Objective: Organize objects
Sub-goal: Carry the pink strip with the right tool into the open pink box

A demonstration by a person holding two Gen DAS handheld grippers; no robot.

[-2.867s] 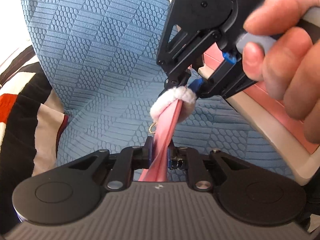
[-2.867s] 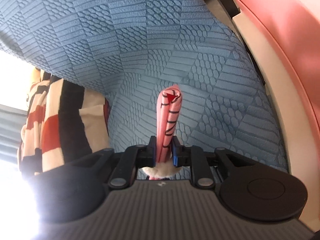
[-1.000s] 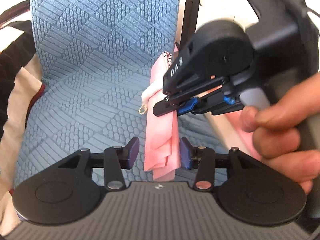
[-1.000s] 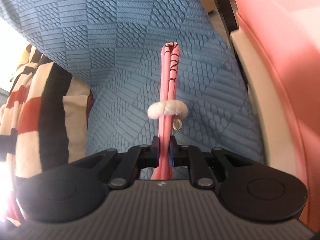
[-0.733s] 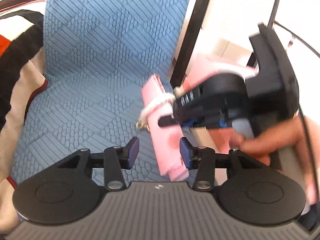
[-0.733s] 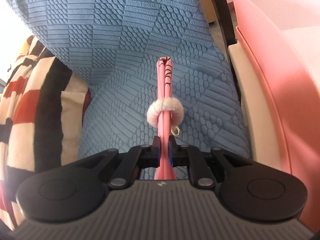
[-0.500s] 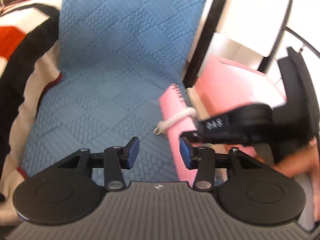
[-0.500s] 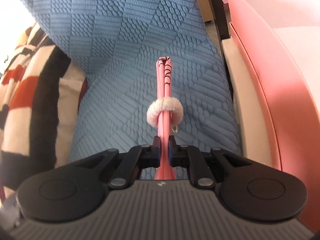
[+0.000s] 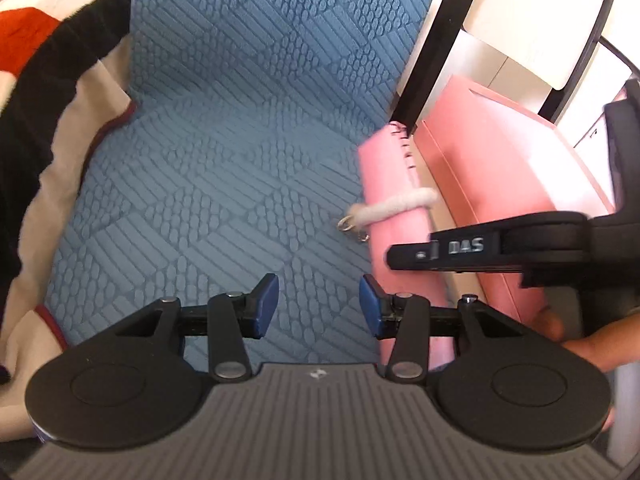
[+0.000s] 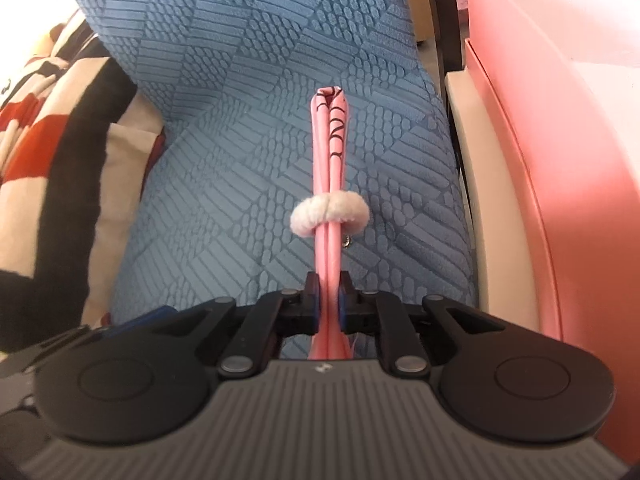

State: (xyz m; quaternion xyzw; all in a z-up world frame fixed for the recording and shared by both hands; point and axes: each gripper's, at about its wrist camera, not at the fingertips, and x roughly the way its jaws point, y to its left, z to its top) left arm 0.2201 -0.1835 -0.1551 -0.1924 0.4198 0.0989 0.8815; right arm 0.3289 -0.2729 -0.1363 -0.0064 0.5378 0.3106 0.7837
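The right claw (image 10: 328,306) is clenched on a folded pink cloth (image 10: 330,184), pinching its lower end between blue pads so that the strip stands out ahead of the fingers, edge-on to the camera. A fluffy white hair tie (image 10: 330,214) rings the cloth about midway, with a small metal ring (image 9: 352,229) dangling at its side. The left claw (image 9: 318,304) is released, its blue pads (image 9: 264,304) spread wide with nothing between them, just left of the cloth. Beneath both lies a textured blue cover (image 9: 224,152). A pink box (image 10: 568,152) stands to the right, and a black, red and cream blanket (image 9: 44,92) lies to the left.
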